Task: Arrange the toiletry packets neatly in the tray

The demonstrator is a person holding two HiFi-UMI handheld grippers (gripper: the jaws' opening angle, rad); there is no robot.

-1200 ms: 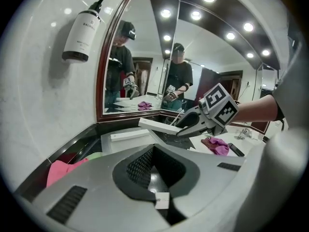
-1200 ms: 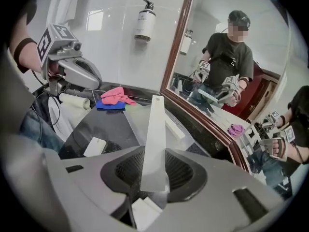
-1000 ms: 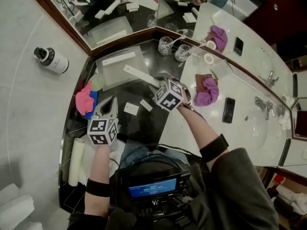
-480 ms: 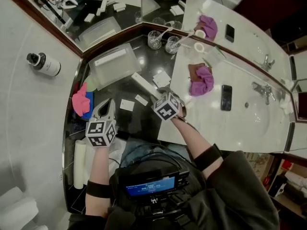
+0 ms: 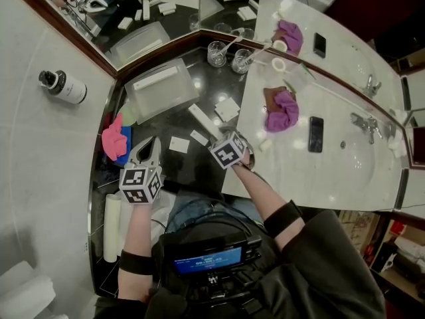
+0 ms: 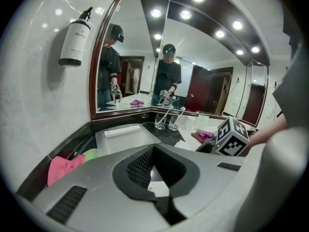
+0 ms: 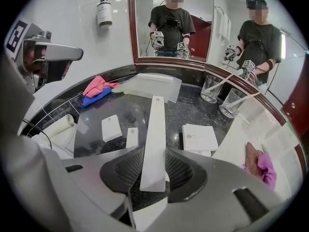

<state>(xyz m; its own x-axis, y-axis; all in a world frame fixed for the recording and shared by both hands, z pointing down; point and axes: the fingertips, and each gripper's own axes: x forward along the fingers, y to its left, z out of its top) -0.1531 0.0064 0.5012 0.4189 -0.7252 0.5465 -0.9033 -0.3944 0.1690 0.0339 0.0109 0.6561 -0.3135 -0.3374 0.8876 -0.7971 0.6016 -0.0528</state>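
Delivering seems to be the step in hand. The right gripper (image 7: 153, 172) is clenched on the near end of a long white packet (image 7: 155, 129), and the packet's far end points at the frosted tray (image 7: 166, 92) on the far side of the dark counter (image 7: 94, 112). That tray already holds another long packet (image 7: 155, 76) by its far wall.

The next move, I judge, calls for lifting the held packet over the tray's near rim, lowering it flat and parallel to the one inside, and only then letting go.

The mirror stands close behind the tray, so there is little room to overshoot. Two glasses (image 7: 211, 89) sit just right of the tray.

The counter between gripper and tray is bare. A small packet (image 7: 111, 127) lies left of that line and a square packet (image 7: 199, 137) right of it — both wait their turn.

The left gripper (image 5: 150, 145) hangs at the near left, clenched on nothing and well apart from that path.
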